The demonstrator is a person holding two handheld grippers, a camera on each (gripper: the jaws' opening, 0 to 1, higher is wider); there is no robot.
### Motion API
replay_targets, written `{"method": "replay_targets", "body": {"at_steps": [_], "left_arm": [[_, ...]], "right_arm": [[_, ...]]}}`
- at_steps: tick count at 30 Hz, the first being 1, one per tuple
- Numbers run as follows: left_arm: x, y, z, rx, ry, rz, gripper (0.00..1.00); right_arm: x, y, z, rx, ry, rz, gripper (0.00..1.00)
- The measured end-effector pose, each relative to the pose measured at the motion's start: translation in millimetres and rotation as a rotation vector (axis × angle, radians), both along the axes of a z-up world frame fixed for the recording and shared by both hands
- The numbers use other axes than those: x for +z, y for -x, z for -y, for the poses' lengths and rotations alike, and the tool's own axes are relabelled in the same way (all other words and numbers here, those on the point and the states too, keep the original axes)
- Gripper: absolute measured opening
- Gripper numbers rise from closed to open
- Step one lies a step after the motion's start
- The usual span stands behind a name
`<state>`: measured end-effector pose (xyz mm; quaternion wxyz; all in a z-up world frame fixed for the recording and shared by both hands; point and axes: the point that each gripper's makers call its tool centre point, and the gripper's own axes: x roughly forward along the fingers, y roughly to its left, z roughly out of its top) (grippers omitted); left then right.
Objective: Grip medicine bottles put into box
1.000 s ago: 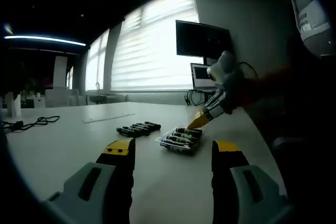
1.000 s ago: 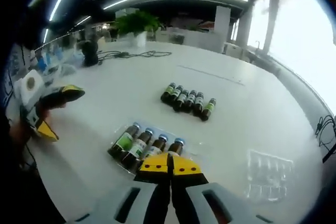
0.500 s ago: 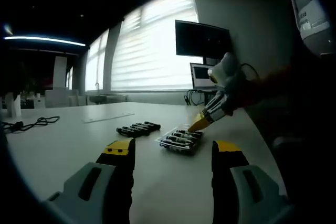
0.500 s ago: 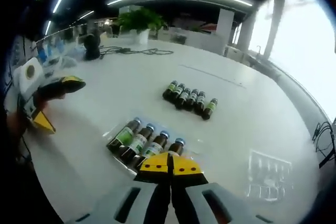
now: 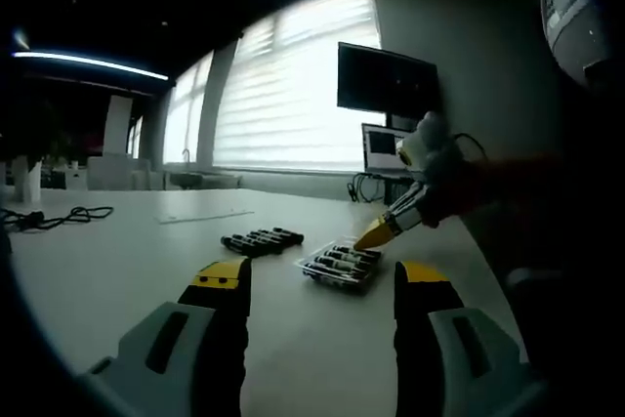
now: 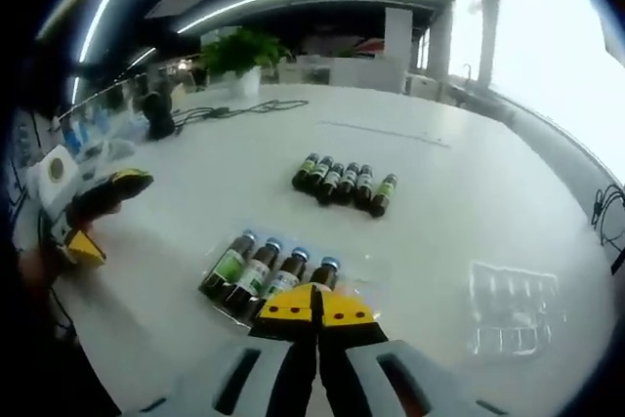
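The right claw (image 6: pixel 316 308) has its two yellow tips pressed together with nothing between them. It hangs just over the near edge of the tray (image 6: pixel 363 271), a clear box that lies on the white bench (image 6: pixel 459 192). Four bottles (image 6: pixel 264 273) lie side by side in the tray, caps pointing away. The right-most one sits just in front of the yellow tips — I cannot tell if they touch it.

Six more bottles (image 6: pixel 340 183) lie in a row farther off on the bench, well apart from the tray. A second clear tray (image 6: pixel 508 308) lies off to the right.

The left claw (image 5: pixel 317 285) is wide open and holds nothing. In its view the tray (image 5: pixel 340 265) sits ahead on the bench (image 5: pixel 127 261), with the loose row (image 5: pixel 262 239) just beside it on the left. The right claw (image 5: pixel 376 235) comes in from the right, tips down over the tray's far side.

In the right gripper view the left claw (image 6: pixel 93 217) shows at the left edge — a hand holds it
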<state>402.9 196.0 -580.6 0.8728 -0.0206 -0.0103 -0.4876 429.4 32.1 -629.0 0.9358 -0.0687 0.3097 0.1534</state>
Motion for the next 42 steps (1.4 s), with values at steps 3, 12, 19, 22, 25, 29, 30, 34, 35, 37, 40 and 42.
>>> {"method": "replay_targets", "body": {"at_steps": [3,12,19,22,25,29,30,34,35,37,40,42], "left_arm": [[-1.6,-0.7,0.5,0.000,-0.006,-0.008,0.52],[-5.6,-1.4,1.0,0.022,-0.039,-0.008,0.52],[-4.5,-5.0,-3.5,0.034,-0.014,-0.038,0.52],[-7.0,-7.0,-6.6,0.037,-0.017,-0.039,0.52],[-8.1,-6.8,-5.7,0.038,-0.027,-0.038,0.52],[-10.7,-9.6,-8.8,0.045,-0.030,-0.042,0.52],[-10.6,-9.3,-8.1,0.044,-0.030,-0.043,0.52],[-8.1,-7.7,-5.1,0.042,-0.045,-0.013,0.51],[-7.6,-7.6,-4.5,0.044,-0.047,-0.009,0.51],[-6.3,-7.8,-4.0,0.046,-0.047,0.000,0.51],[-5.5,-8.5,-3.5,0.049,-0.049,0.009,0.51],[-5.8,-9.1,-3.9,0.051,-0.050,0.017,0.51]], "right_arm": [[-0.3,-0.2,1.1,-0.015,-0.001,-0.009,0.00],[0.7,4.7,-1.0,-0.059,-0.072,0.021,0.00],[2.5,6.4,-4.1,-0.046,-0.058,-0.007,0.00],[1.7,8.1,-8.8,-0.012,-0.072,-0.010,0.08],[6.4,6.5,-7.8,-0.041,-0.117,-0.001,0.08],[17.3,0.4,-1.4,-0.059,-0.101,0.039,0.09],[23.6,-2.8,1.2,-0.067,-0.108,0.055,0.09],[37.7,-14.0,5.0,-0.072,-0.140,0.069,0.09],[39.7,-17.3,5.1,-0.069,-0.142,0.068,0.10],[41.9,-23.9,6.8,-0.066,-0.136,0.064,0.11],[42.3,-33.7,10.7,-0.068,-0.133,0.057,0.11],[43.4,-40.9,12.5,-0.079,-0.157,0.049,0.11]]}}
